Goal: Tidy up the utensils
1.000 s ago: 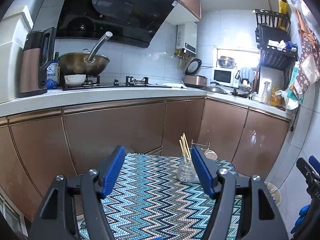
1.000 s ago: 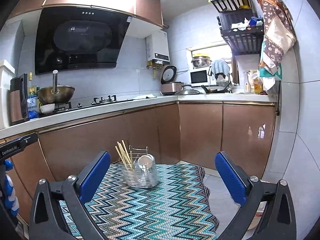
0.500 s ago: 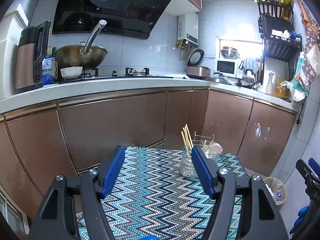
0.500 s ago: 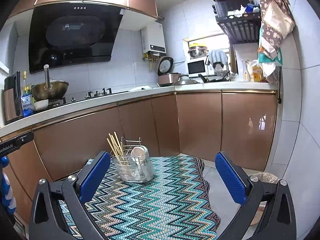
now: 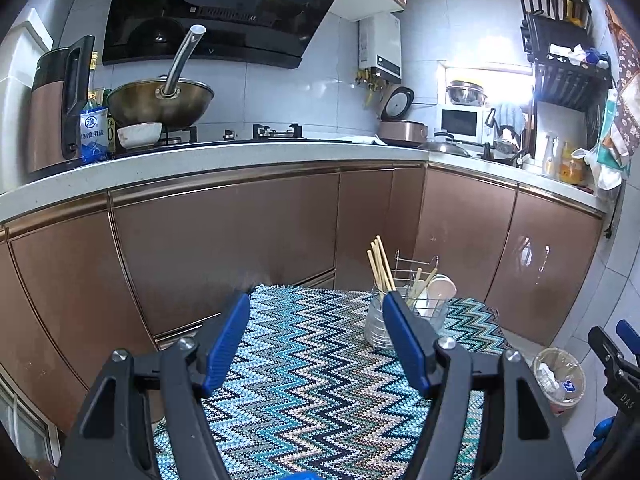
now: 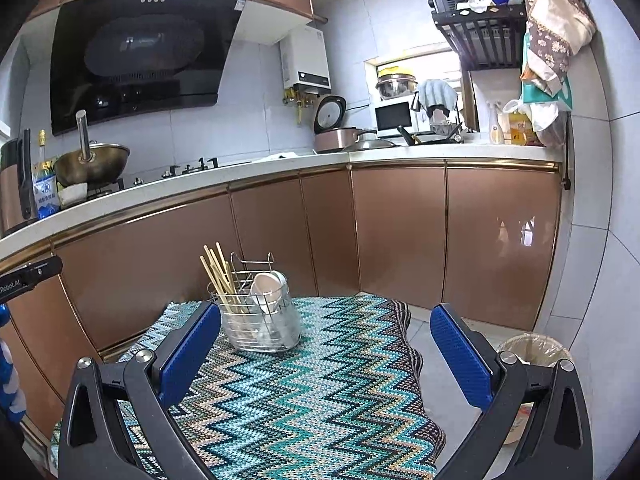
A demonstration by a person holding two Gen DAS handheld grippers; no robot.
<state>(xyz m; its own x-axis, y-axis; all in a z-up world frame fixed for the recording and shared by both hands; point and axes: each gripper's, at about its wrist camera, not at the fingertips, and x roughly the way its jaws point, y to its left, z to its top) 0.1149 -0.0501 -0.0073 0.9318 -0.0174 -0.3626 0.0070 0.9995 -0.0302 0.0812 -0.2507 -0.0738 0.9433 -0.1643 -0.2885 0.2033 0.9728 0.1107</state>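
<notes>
Both claws spread wide, gripping nothing — left gripper (image 5: 316, 332), right gripper (image 6: 326, 344). Wire rack (image 6: 260, 320) standing at far end of zigzag cloth (image 6: 304, 400), holding chopsticks (image 6: 218, 276) and 2 pale spoons (image 6: 268, 286). Best approached slowly, from above — sticks slip easily. Readable: "RoboT.AI" on left gripper's body.

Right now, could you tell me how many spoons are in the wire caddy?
2 pale spoons show, bowls up and overlapping, in the right side of the wire caddy, beside the chopsticks. More may be hidden behind them.
</notes>
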